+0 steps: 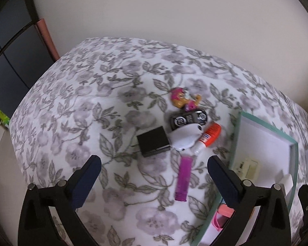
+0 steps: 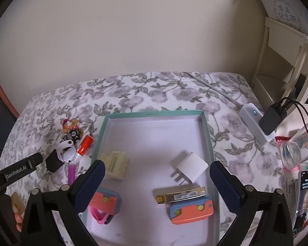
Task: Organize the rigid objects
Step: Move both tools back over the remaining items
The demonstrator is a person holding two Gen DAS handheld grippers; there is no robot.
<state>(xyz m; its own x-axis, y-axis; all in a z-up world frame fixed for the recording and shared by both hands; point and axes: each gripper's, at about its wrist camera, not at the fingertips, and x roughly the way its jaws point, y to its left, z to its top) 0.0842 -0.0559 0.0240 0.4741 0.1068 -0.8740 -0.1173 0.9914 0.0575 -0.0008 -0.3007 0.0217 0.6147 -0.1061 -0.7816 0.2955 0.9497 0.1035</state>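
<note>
white charger (image 2: 192,167) lies in teal box (image 2: 152,114), both jaws wide.

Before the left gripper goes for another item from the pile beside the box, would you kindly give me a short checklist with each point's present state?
1. Left gripper open and empty: ok.
2. Right gripper open and empty, above the box: ok.
3. Free room in the box: ok, its far half is bare.
4. Items still outside: ok, black adapter, white case, glue stick, purple stick.
5. Black adapter free to grasp alone: not ok, the white case is against it.
6. Purple stick lies apart: ok.
</note>
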